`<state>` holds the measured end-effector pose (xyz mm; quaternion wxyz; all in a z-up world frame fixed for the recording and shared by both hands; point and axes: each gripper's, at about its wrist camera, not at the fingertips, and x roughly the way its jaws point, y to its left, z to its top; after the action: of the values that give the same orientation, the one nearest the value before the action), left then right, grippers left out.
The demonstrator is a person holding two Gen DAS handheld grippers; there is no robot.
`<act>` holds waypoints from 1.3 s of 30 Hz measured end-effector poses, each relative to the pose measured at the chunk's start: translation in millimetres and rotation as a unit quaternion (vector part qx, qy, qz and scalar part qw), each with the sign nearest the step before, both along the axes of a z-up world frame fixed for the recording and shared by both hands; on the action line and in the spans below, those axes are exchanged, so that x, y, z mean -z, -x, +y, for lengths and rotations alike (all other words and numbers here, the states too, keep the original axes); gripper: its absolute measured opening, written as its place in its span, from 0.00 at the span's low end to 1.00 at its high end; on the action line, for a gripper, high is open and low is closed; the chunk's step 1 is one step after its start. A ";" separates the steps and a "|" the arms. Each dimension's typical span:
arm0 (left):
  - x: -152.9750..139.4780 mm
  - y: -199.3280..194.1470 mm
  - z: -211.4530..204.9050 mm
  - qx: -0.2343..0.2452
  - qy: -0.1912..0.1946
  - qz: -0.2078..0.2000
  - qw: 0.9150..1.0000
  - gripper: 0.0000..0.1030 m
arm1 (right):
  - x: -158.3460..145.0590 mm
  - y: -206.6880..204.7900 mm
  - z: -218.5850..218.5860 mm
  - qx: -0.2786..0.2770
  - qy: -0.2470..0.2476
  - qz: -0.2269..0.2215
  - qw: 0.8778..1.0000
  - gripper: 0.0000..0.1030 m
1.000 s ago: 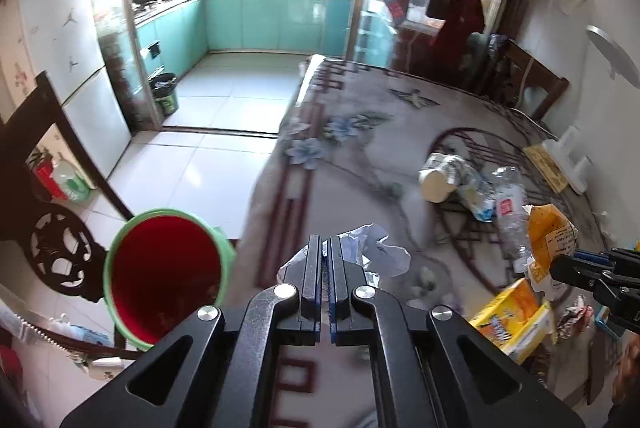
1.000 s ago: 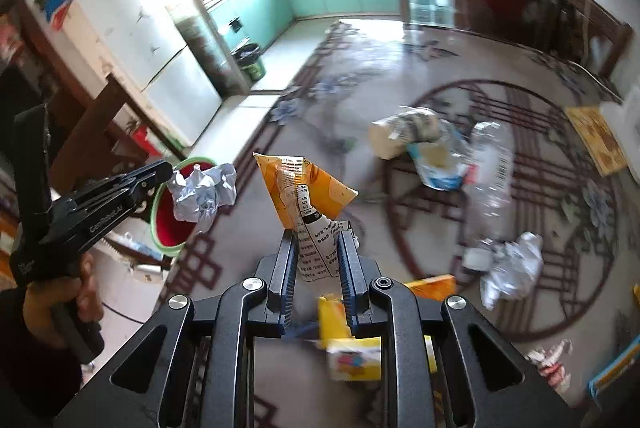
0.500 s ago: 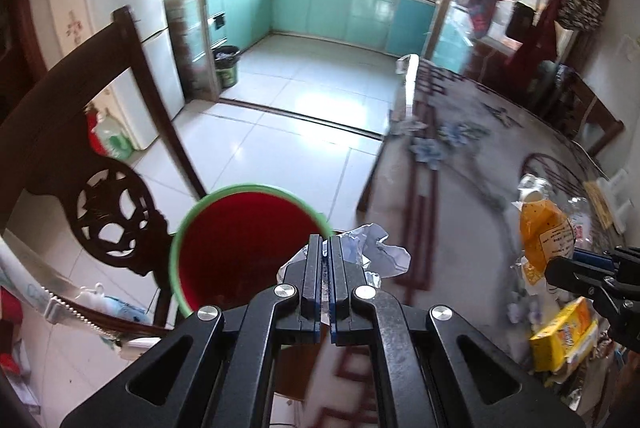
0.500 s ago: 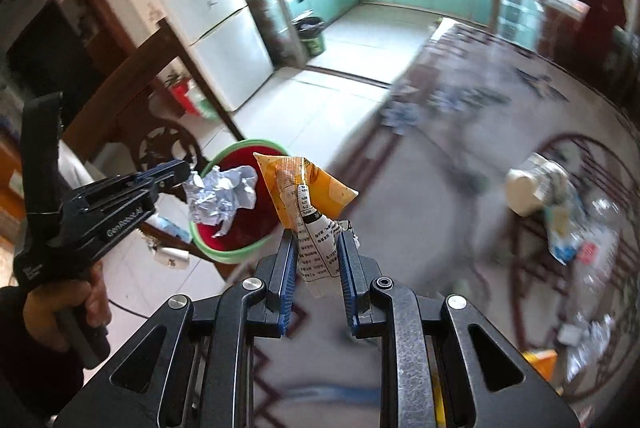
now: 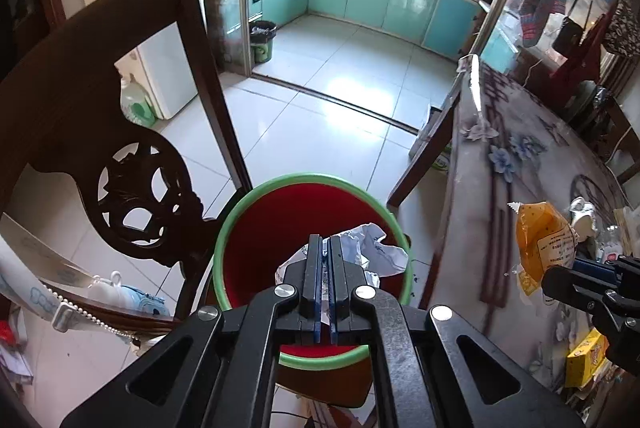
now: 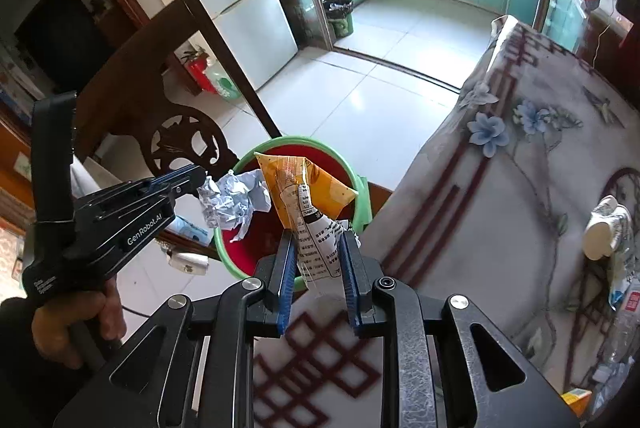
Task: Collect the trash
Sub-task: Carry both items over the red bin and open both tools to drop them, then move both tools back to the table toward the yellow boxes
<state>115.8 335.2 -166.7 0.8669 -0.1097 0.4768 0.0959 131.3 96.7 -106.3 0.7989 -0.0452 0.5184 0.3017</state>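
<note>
Crumpled paper [image 5: 374, 254] in left tongs [image 5: 325, 282] hangs over red bin [image 5: 256, 224].

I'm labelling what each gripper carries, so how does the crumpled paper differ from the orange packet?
The crumpled paper is a white, balled-up wad; the orange packet is a flat, pointed pouch with a printed white label. The paper is pinched in the left gripper, whose fingers are fully shut; the packet stands up from the right gripper, whose fingers sit wider apart. Both are held near the red bin with its green rim.
</note>
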 end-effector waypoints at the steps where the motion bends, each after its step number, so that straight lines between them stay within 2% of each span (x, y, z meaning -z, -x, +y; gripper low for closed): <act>1: 3.0 -2.1 3.5 -0.003 0.001 0.003 1.000 0.01 | 1.1 -1.3 4.3 -0.001 0.001 0.001 1.000 0.21; 12: 21.4 -20.7 18.3 -0.021 -0.002 0.022 1.000 0.01 | 11.4 -12.8 28.8 -0.029 0.009 0.001 1.000 0.22; 14: 24.6 -23.4 19.2 -0.025 -0.001 0.025 0.999 0.01 | 12.9 -15.3 29.9 -0.031 0.009 -0.001 0.999 0.28; 17: 28.6 -27.3 20.5 -0.031 0.002 0.031 0.999 0.02 | 13.7 -18.5 31.5 -0.033 0.010 -0.005 0.999 0.30; 18: 30.0 -28.9 21.0 -0.034 0.002 0.034 0.999 0.04 | 13.7 -19.2 32.3 -0.034 0.010 -0.005 0.999 0.31; 19: 30.9 -30.1 21.8 -0.039 0.001 0.038 0.999 0.07 | 13.7 -19.7 33.0 -0.036 0.011 -0.006 0.999 0.40; 20: 30.9 -30.9 22.5 -0.041 0.001 0.038 0.998 0.19 | 13.4 -19.8 33.0 -0.035 0.011 -0.009 0.999 0.52; 21: 29.6 -30.9 22.7 -0.044 0.003 0.036 0.998 0.34 | 12.6 -19.7 32.5 -0.034 0.011 -0.011 0.999 0.56; 22: 27.3 -29.8 22.7 -0.046 0.003 0.031 0.998 0.43 | 11.1 -19.0 31.1 -0.033 0.010 -0.015 0.999 0.57; 23: 24.2 -28.9 22.0 -0.045 0.002 0.025 0.999 0.44 | 9.4 -18.3 28.8 -0.032 0.009 -0.017 0.999 0.56; 27: 13.8 -26.5 17.6 -0.037 0.002 0.014 0.999 0.44 | 0.7 -14.8 8.2 -0.015 -0.001 -0.016 1.000 0.57; 32: -3.6 -15.3 -1.5 -0.017 0.009 -0.007 1.000 0.44 | -15.6 0.4 -37.0 0.033 -0.022 -0.015 0.999 0.57; 36: -16.6 -6.1 -40.1 0.030 0.005 -0.015 0.999 0.44 | -26.6 14.3 -77.4 0.077 -0.041 -0.020 0.996 0.60; 39: -24.1 -3.3 -77.8 0.071 -0.001 -0.016 0.997 0.44 | -30.9 24.2 -111.5 0.108 -0.035 -0.025 0.993 0.60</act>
<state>119.1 257.4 -142.6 0.8790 -0.0766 0.4694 0.0324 107.1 -14.8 -75.4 0.8404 0.0319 0.4895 0.2306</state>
